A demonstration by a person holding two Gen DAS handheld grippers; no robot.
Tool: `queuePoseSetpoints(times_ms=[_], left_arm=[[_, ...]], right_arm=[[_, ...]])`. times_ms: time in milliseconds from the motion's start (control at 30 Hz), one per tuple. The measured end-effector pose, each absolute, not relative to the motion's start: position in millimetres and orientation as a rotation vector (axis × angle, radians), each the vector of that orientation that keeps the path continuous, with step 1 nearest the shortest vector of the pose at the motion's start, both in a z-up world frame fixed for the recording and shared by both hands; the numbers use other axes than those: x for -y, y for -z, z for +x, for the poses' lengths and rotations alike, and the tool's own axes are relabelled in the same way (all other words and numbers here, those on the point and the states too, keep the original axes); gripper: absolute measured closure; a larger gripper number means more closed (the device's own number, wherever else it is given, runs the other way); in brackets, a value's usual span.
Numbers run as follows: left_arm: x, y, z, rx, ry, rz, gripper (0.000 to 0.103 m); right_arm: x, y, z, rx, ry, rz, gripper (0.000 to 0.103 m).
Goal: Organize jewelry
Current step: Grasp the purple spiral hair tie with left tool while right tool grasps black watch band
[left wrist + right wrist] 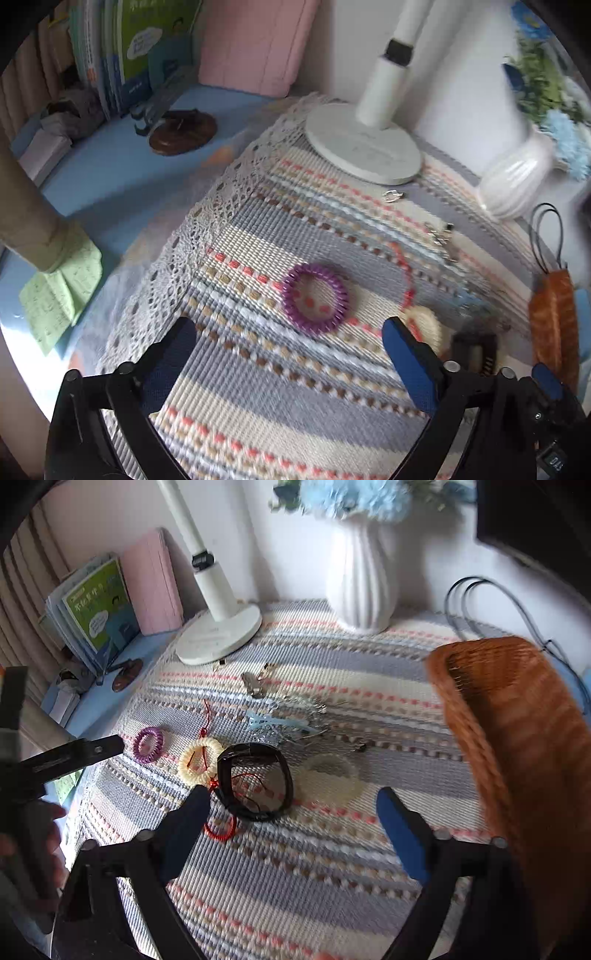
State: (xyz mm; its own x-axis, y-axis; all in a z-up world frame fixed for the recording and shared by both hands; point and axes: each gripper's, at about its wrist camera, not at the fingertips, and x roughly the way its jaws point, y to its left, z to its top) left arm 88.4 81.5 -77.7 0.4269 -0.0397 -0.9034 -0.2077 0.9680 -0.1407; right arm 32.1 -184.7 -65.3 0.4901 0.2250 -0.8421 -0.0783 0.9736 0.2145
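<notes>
Nearest the lenses, both tools are seen spread wide with nothing between the blue pads: the left gripper (290,354) is held just short of the purple coil hair tie (315,297), the right gripper (293,823) just short of the dark bangle (255,781). This staging is judged to be a lining-up for a pick — no piece has been gripped.

The jewelry is laid loose on the woven striped mat (303,878), ribbed and coarse. Touching the bangle are a cream coil ring (201,761) and a red cord (221,830); beyond lie a pale blue clip (277,722) and small metal clasps (255,685).

The wicker basket (517,716), rust-orange and tightly plaited, stands at the right — probably the intended receptacle. Farthest back, a smooth white lamp base (218,637) and a fluted white vase (364,587) are set against the wall.
</notes>
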Motion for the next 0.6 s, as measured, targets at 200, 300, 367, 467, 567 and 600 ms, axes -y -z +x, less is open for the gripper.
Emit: queuePoseSetpoints(times_ms=[200, 300, 367, 467, 567, 600], left_arm=[[-84.5, 102.6, 106.0, -1.142, -0.098, -0.232, 0.022], [-81.1, 99.6, 105.8, -1.124, -0.100, -0.208, 0.037], [-78.5, 97.7, 105.4, -1.108, -0.135, -0.157, 0.068], [-83.0, 96.1, 105.2, -1.090, -0.133, -0.162, 0.092], [-93.9, 95.2, 102.6, -1.087, -0.124, -0.203, 0.092], [-95.3, 94.0, 101.7, -1.087, -0.121, -0.212, 0.092]], right_arm=[[174.3, 95.6, 43.3, -1.091, -0.215, 0.103, 0.053], [168.0, 99.0, 43.1, -1.059, -0.225, 0.078, 0.064], [163.4, 101.1, 45.1, -1.047, -0.216, 0.057, 0.072], [158.8, 102.0, 49.1, -1.035, -0.208, 0.009, 0.091], [160.0, 99.6, 47.8, -1.040, -0.215, 0.001, 0.096], [162.3, 98.9, 47.3, -1.042, -0.220, 0.015, 0.097]])
